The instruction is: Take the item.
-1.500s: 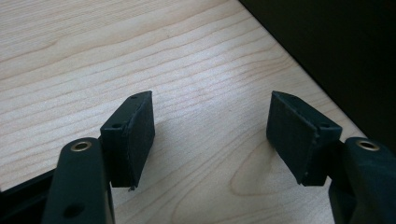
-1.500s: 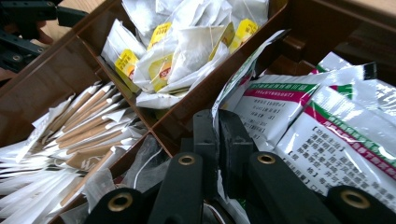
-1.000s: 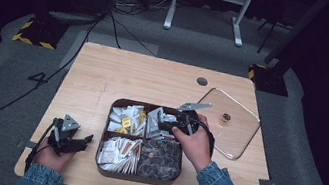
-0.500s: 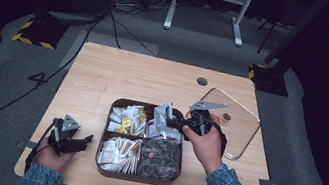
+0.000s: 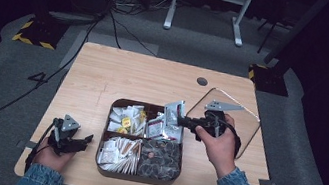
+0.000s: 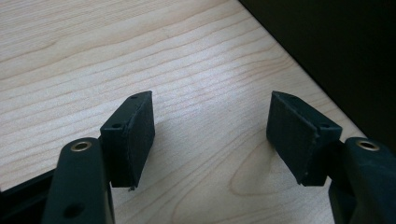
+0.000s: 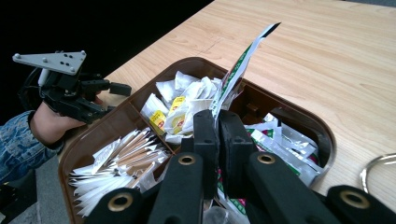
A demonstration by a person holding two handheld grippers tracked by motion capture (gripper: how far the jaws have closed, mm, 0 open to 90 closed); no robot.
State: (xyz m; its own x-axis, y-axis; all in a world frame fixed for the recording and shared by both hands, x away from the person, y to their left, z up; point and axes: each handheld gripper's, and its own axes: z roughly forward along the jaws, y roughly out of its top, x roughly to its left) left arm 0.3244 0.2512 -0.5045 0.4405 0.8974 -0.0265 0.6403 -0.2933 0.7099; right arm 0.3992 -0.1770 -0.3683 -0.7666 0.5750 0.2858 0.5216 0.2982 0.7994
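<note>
A brown four-part tray (image 5: 149, 105) sits mid-table. My right gripper (image 5: 182, 122) hovers over its far right compartment, shut on a white and green packet (image 5: 174, 110) that sticks up above the tray. In the right gripper view the packet (image 7: 239, 70) rises from between the closed jaws of that gripper (image 7: 217, 122), over the tray (image 7: 303, 120). My left gripper (image 5: 87, 139) rests open on the table left of the tray, nothing between its jaws. Its own view shows that gripper (image 6: 211, 125) over bare wood. It appears again as the left gripper (image 7: 114, 99) in the right gripper view.
The tray holds white and yellow packets (image 5: 125, 119), more white-green packets (image 5: 161, 131), long white sachets (image 5: 119, 153) and dark round pods (image 5: 161, 157). A clear glass lid (image 5: 239, 116) lies right of the tray. The table's near edge (image 6: 299, 70) runs close to the left gripper.
My right gripper has risen a little from the far right compartment, lifting the packet up with it. The left gripper has stayed where it was.
</note>
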